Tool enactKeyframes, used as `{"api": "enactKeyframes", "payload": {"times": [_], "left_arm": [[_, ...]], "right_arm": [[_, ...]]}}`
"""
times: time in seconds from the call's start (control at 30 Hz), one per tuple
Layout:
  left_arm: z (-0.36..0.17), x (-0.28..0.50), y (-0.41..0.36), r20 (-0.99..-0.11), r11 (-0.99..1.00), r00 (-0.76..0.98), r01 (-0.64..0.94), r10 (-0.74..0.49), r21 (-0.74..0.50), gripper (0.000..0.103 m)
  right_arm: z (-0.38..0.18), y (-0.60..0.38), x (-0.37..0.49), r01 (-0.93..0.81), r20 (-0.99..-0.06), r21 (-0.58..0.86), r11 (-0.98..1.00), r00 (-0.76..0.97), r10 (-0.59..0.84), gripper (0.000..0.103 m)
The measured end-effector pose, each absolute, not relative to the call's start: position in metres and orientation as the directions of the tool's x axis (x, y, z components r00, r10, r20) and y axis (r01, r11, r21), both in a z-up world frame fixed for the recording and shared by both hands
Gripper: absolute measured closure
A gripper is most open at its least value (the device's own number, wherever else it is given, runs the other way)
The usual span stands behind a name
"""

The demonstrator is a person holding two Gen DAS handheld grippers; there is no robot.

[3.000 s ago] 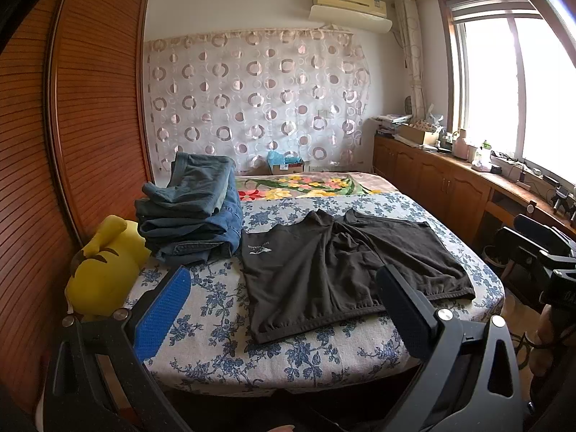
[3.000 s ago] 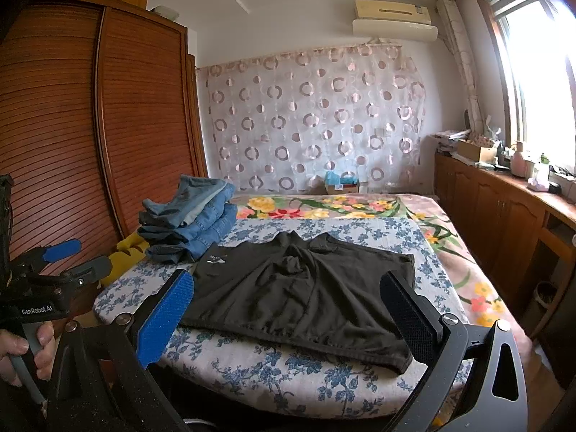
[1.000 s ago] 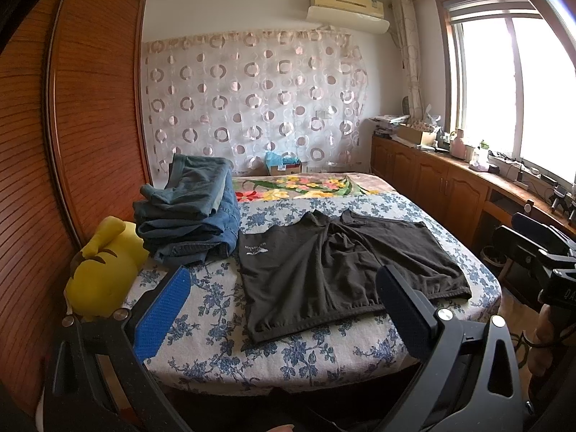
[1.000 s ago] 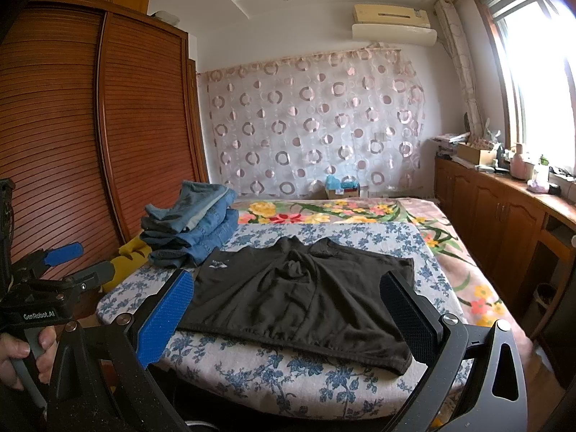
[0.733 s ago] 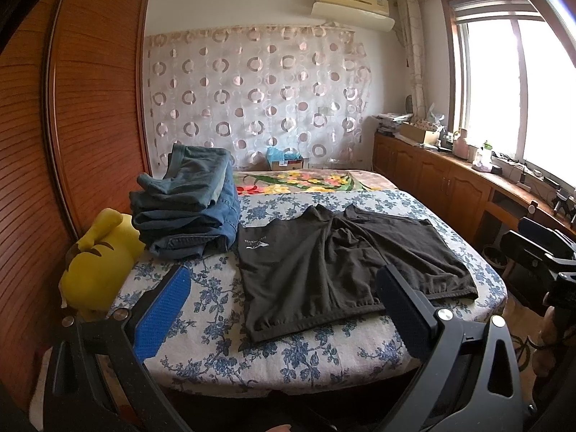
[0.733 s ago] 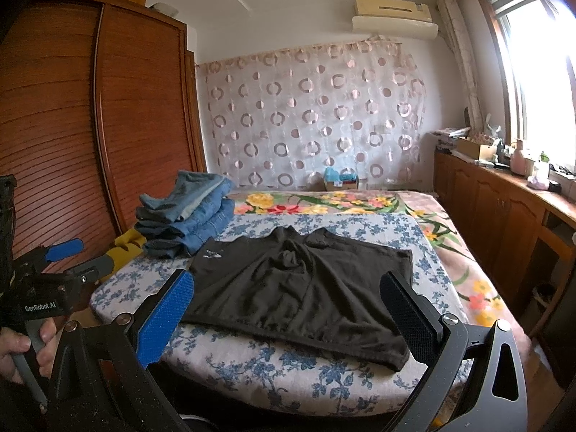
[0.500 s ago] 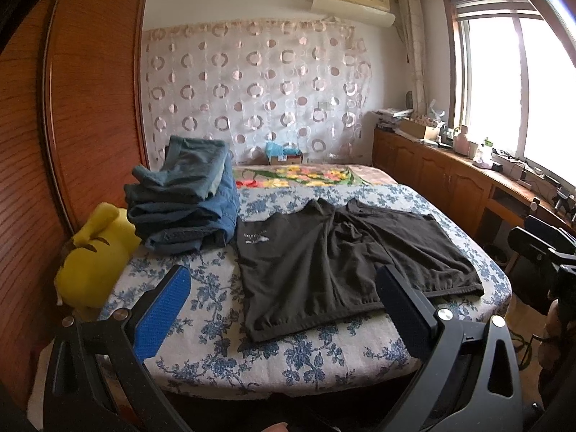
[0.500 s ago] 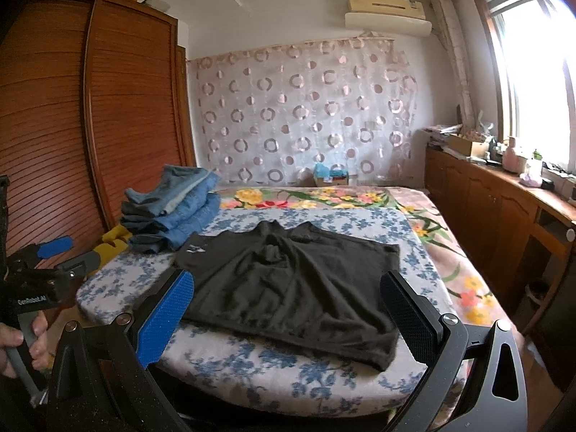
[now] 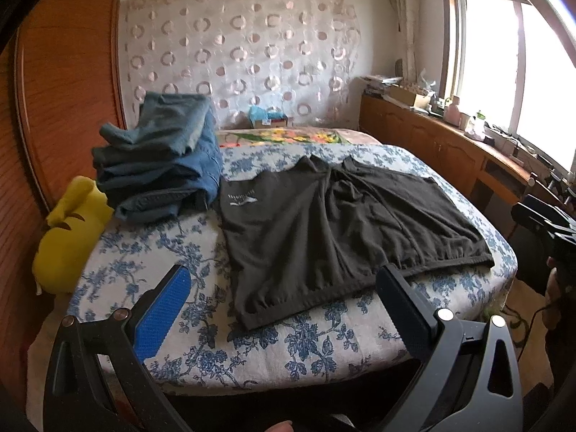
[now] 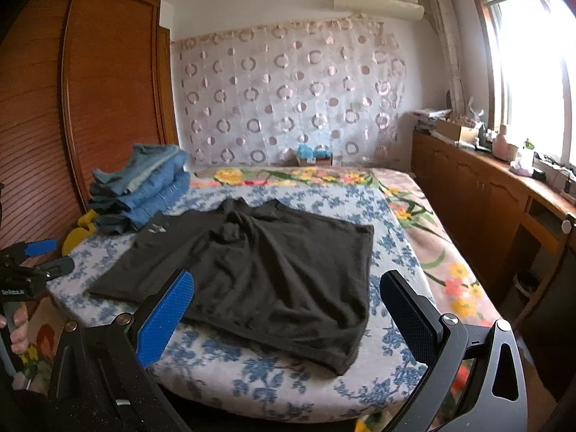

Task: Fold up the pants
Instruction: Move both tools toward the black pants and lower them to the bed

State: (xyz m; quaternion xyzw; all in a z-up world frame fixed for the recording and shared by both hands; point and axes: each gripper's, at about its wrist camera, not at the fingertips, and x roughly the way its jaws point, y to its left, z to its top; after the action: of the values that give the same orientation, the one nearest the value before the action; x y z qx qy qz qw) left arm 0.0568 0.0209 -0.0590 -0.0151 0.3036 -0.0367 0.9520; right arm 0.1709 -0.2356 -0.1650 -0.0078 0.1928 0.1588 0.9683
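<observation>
The black shorts lay spread flat on the bed, waistband toward the near edge, legs pointing to the far wall and meeting in a rumpled bunch at the crotch. The left gripper hung short of the near edge with its jaws spread wide, holding nothing; the right gripper was the same — spread and empty, over the near right part of the cloth as its camera saw it.

Risks, as I judged them: the near corner on the right sat at the very edge of the mattress, so a careless pull could drag the shorts off onto the floor. The fabric looked thin and limp; a pinch might catch the floral sheet underneath as well, or take only the top layer, and the fold would come out skewed. The bunched crotch could get folded in as a lump unless smoothed first. The jeans pile stood just beside the left leg, so a wide swing that way might knock it over, or nudge the yellow toy beyond it.

Containers: only a small box at the far end of the bed, with something blue in it — too small to tell what.
</observation>
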Motion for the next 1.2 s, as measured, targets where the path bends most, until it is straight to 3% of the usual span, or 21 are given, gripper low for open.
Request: {"api": "enactKeyframes", "payload": {"times": [0.27,0.57,0.8,1.1,1.2], "left_arm": [[-0.080,0.067,0.033,-0.609,0.993,0.784,0.082,-0.117,-0.085,0.000],[-0.101,0.080,0.046,-0.651,0.997,0.756,0.036,-0.073,-0.070,0.000],[-0.112,0.084,0.053,-0.668,0.996,0.740,0.023,-0.078,-0.090,0.000],[-0.113,0.087,0.057,-0.631,0.991,0.770,0.019,-0.097,-0.130,0.001],[-0.111,0.090,0.055,-0.626,0.992,0.774,0.022,-0.094,-0.121,0.001]], "right_arm": [[-0.168,-0.245,0.191,-0.279,-0.428,0.044,0.959,0.862,0.271,0.000],[-0.151,-0.251,0.222,-0.301,-0.473,0.060,0.952,0.831,0.293,0.001],[-0.142,-0.263,0.272,-0.277,-0.535,0.077,0.958,0.799,0.274,0.028],[-0.138,-0.256,0.324,-0.247,-0.646,0.111,0.963,0.719,0.259,0.044],[-0.138,-0.252,0.333,-0.231,-0.685,0.094,0.968,0.691,0.231,0.055]]}}
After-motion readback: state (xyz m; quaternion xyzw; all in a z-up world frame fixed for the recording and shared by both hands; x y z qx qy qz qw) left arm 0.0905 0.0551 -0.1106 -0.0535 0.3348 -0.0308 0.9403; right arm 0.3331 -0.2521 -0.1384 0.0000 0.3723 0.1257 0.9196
